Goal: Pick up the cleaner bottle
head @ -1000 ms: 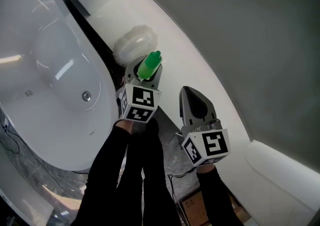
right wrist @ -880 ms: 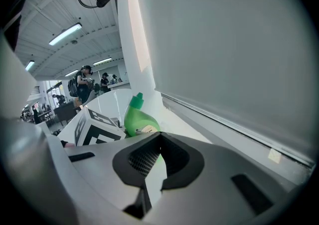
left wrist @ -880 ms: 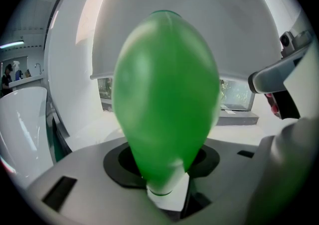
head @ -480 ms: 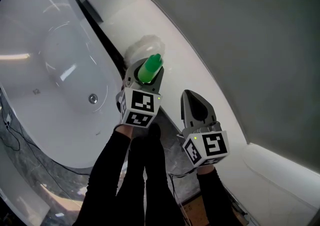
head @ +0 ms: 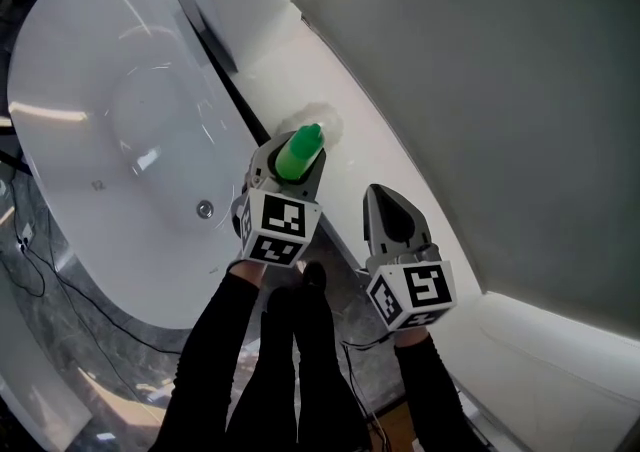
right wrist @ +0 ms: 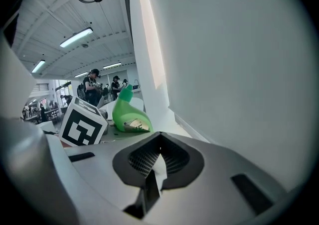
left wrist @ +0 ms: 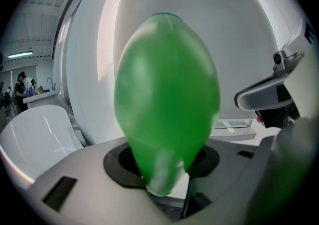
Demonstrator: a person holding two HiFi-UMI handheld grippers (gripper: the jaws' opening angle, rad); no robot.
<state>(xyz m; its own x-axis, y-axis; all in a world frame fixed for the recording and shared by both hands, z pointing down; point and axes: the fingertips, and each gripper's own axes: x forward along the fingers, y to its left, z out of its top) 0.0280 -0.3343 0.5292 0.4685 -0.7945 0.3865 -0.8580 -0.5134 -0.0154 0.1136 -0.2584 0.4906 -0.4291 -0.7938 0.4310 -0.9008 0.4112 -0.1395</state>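
The green cleaner bottle (head: 298,151) hangs above the white ledge (head: 372,145), its cap pointing up and away. My left gripper (head: 288,166) is shut on its body; in the left gripper view the bottle (left wrist: 167,99) fills the middle, wedged between the jaws of the left gripper (left wrist: 167,176). My right gripper (head: 380,194) hovers to the right of it, jaws shut with nothing between them. In the right gripper view the bottle (right wrist: 127,114) shows at the left beside the left gripper's marker cube (right wrist: 82,127), and the right gripper (right wrist: 157,153) shows a closed seam.
A white bathtub (head: 100,150) lies at the left, with a dark gap between it and the ledge. A grey wall (head: 480,80) rises on the right. A white fluffy thing (head: 327,122) rests on the ledge behind the bottle. Black-clad legs (head: 280,360) fill the bottom.
Both grippers have risen, the left one carrying the bottle up off the ledge. The white fluffy thing now looks smaller and farther below.
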